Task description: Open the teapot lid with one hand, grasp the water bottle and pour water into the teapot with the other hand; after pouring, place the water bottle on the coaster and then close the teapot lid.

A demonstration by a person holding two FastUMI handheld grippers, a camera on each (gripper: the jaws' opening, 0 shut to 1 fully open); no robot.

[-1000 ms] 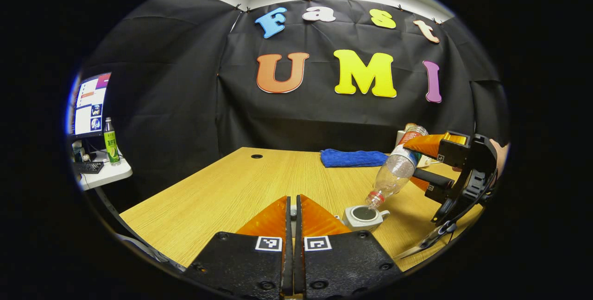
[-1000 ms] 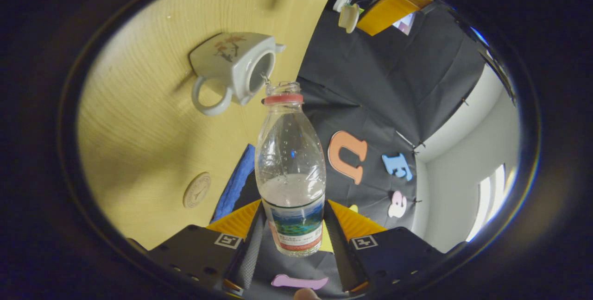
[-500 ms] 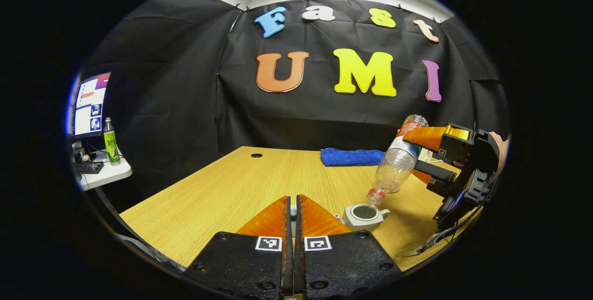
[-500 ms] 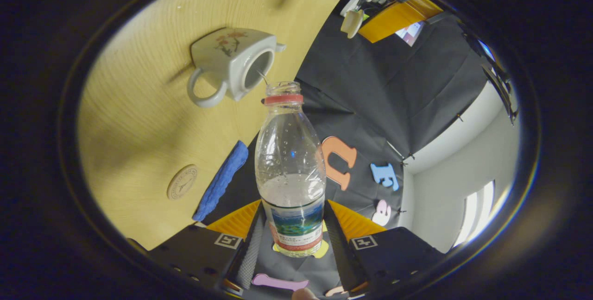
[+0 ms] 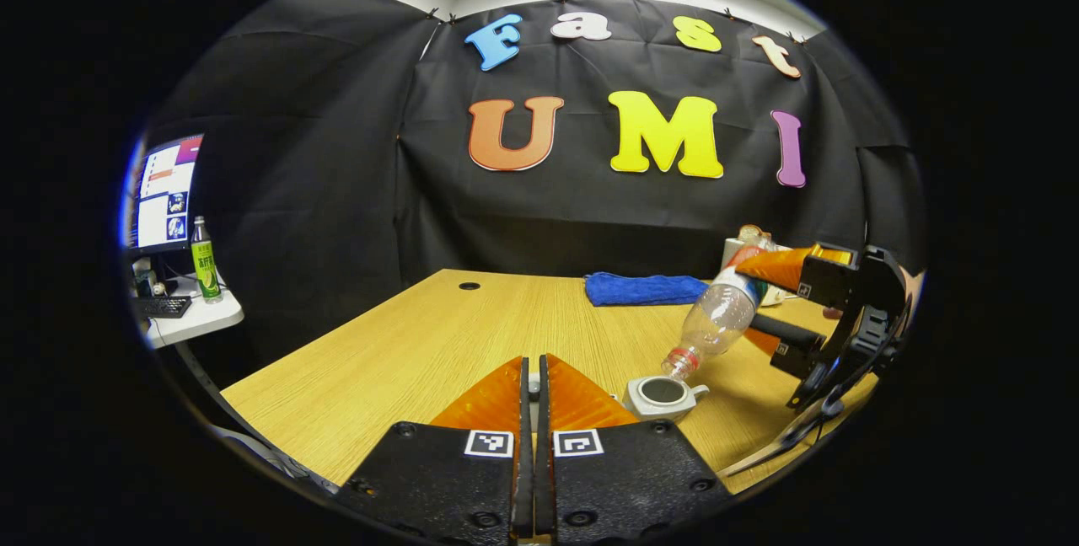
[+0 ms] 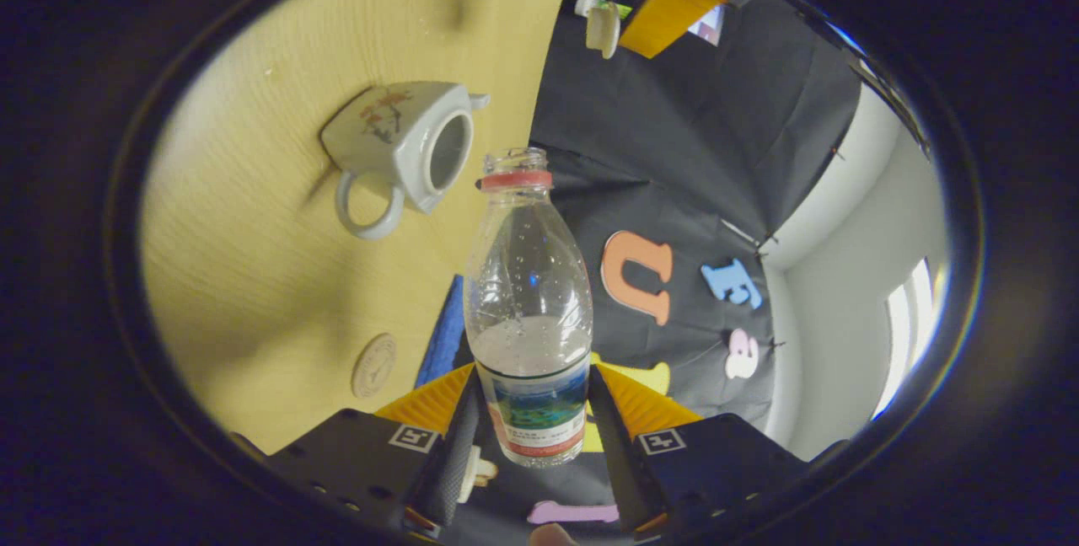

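A clear water bottle [image 6: 527,310], uncapped and partly full, is tilted neck-down, with my right gripper [image 6: 531,411] shut on its labelled body. Its mouth hangs just above and beside the open top of the white teapot [image 6: 405,146], which stands on the wooden table. No stream is visible. In the left gripper view the bottle [image 5: 712,318] slants down from the right gripper [image 5: 759,302] to the teapot [image 5: 663,395]. My left gripper [image 5: 529,377] is raised in front of the teapot, jaws together. In the right gripper view the left gripper [image 6: 615,15] holds the white lid [image 6: 603,28]. A round coaster [image 6: 374,365] lies on the table.
A folded blue cloth [image 5: 642,287] lies at the table's [image 5: 405,352] far edge. A cable hole [image 5: 469,286] sits at the back left. A side table at far left carries a monitor [image 5: 162,200] and a green bottle [image 5: 202,264].
The thin stream from the bottle into the teapot is gone. The right gripper rose a little, then came back down, with the bottle's mouth shifting slightly off the opening. The left gripper stayed put.
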